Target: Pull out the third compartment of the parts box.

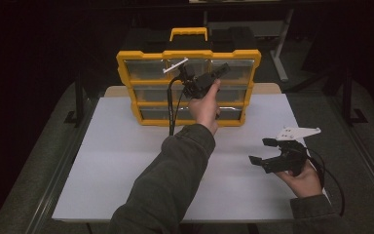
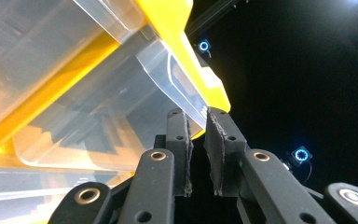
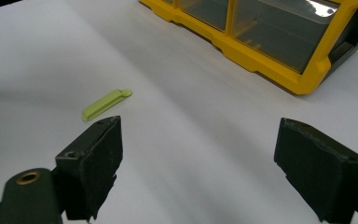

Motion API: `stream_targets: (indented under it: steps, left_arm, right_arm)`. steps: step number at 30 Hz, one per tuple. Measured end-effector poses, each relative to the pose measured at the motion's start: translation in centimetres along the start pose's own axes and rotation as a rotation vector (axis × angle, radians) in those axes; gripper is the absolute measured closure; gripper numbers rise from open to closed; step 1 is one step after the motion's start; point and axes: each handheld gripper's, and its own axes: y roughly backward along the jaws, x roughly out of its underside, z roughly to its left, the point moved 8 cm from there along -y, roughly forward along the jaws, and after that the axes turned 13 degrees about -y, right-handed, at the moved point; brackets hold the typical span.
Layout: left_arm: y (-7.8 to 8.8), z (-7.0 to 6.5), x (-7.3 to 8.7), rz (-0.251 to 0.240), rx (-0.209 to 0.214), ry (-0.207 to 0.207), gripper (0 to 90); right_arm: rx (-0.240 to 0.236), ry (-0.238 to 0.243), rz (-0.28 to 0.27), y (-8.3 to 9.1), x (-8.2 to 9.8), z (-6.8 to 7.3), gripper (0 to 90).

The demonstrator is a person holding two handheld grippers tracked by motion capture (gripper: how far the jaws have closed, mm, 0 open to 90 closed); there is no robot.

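Here, left gripper [image 2: 196, 119] clamped on clear drawer [image 2: 121, 116] of yellow organizer [image 1: 188, 87], right gripper [image 3: 198, 163] wide, no legible writing

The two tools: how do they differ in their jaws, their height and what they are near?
The left tool has its jaws nearly together, pinching the edge of a clear drawer of the yellow organizer; the right tool has jaws wide apart with nothing between them. The left one is raised at the organizer's top row; the right one is low over the white table, near a small green clip. Both are black, hand-held, with a trailing cable.
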Motion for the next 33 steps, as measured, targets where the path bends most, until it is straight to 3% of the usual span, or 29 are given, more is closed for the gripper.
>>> stream_targets:
  steps: [18, 33]
  left_arm:
    - [1.8, -1.8, 1.1, 0.007, 0.018, 0.007, 79.1]
    - [2.9, -2.6, 1.5, 0.024, 0.036, -0.006, 78.8]
  right_arm:
    - [-0.004, 0.001, 0.01, -0.4, 0.2, 0.2, 14.2]
    - [-0.001, 0.0, 0.022, -0.7, 0.3, 0.2, 14.2]
